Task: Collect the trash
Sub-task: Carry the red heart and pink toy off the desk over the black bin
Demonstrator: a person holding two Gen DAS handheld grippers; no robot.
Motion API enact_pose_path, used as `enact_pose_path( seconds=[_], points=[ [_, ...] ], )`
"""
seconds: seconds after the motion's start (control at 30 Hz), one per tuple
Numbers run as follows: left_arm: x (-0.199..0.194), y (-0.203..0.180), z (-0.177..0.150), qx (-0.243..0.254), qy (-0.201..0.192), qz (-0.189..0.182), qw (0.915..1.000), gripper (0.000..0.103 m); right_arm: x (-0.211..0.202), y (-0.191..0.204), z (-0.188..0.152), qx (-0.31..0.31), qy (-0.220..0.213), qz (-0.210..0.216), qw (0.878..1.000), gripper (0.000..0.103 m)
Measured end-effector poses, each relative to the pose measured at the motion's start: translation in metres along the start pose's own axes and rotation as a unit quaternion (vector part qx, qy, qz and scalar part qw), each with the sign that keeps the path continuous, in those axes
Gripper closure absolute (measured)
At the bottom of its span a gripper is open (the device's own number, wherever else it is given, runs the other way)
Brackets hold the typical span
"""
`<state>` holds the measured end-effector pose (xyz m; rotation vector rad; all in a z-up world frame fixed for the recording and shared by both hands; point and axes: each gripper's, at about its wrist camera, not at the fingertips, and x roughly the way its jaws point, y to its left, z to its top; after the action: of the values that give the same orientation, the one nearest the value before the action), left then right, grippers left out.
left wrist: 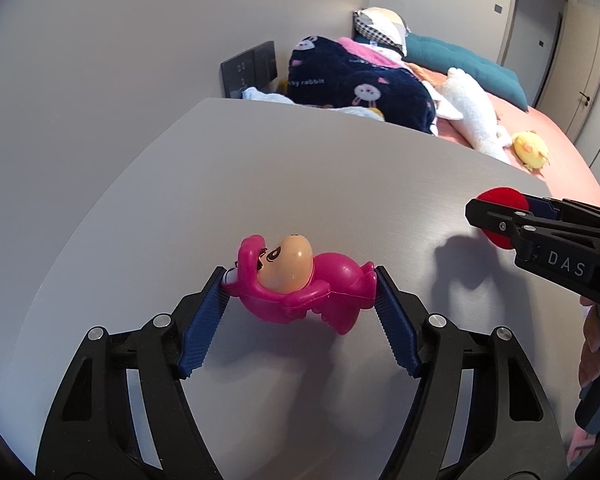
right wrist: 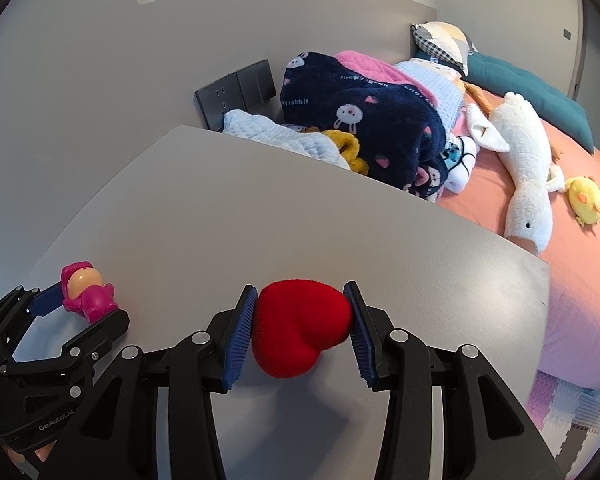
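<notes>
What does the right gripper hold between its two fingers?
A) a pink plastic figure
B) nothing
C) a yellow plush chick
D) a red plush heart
D: in the right wrist view the right gripper has its blue pads pressed against both sides of the red plush heart.

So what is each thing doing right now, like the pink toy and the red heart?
pink toy: lying sideways, pinched between the left gripper fingers.
red heart: squeezed between the right gripper fingers.
grey table: flat under both toys.
white goose plush: lying on the bed.
yellow chick plush: lying beside the goose.
navy blanket: bundled in a heap.
</notes>
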<state>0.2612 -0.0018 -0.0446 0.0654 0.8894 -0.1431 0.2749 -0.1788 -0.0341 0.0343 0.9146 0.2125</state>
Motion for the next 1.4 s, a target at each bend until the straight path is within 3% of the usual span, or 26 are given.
enact_pose_path(
  seconds=[0.87, 1.4],
  points=[
    [-0.107, -0.088, -0.059, 0.016, -0.023, -0.032, 0.9991, 0.033, -0.147, -0.036, -0.082, 0.012, -0.038, 0.005, 0.999, 0.057],
    [-0.144, -0.151, -0.094, 0.044, -0.030, -0.063, 0.9966, 0.033, -0.215, -0.074, -0.141, 0.023, -0.057, -0.010, 0.998, 0.057]
  ],
)
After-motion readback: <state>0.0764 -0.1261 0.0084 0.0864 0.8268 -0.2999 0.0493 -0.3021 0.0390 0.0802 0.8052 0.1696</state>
